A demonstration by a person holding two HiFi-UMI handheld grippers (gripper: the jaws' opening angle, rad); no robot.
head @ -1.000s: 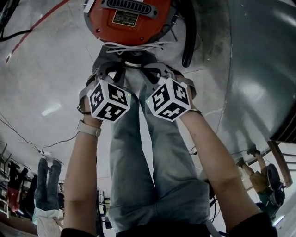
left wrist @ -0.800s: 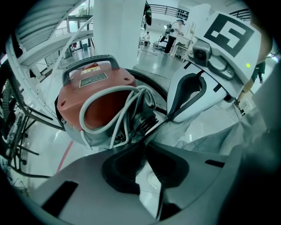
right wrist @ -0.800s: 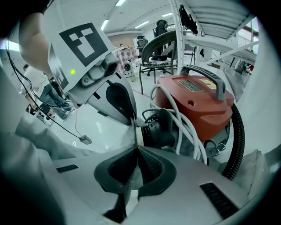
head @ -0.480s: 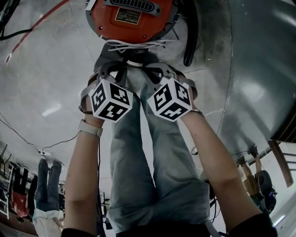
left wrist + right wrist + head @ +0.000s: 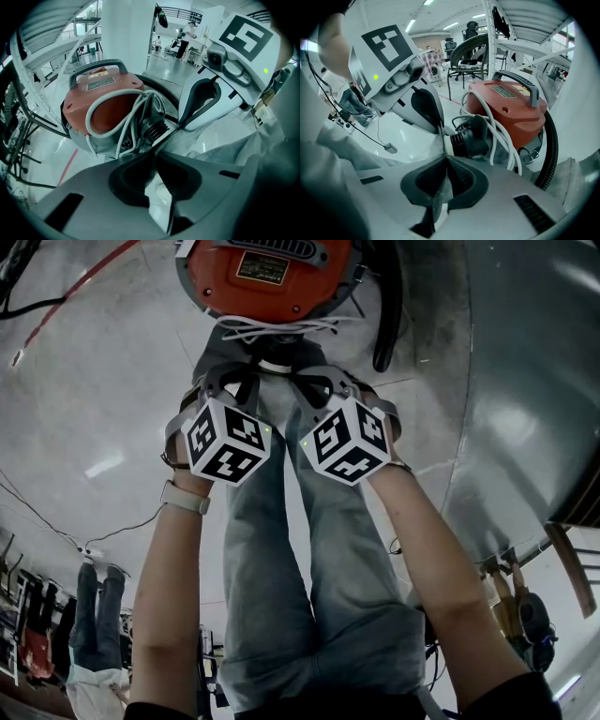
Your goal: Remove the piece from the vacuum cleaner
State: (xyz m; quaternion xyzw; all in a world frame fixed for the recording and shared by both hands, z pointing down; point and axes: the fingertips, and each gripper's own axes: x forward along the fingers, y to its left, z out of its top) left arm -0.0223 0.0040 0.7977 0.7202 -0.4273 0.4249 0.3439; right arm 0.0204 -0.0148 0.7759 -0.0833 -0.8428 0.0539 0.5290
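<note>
Over the vacuum cleaner [image 5: 267, 282], white cord [image 5: 272, 330] loops beside a black hose [image 5: 388, 306].

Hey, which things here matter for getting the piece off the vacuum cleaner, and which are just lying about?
For the job: red vacuum cleaner; grey fabric piece, pinched by left gripper and right gripper; black ribbed hose.
Lying about: black office chair; white metal shelving; small grey box on a floor cable.
</note>
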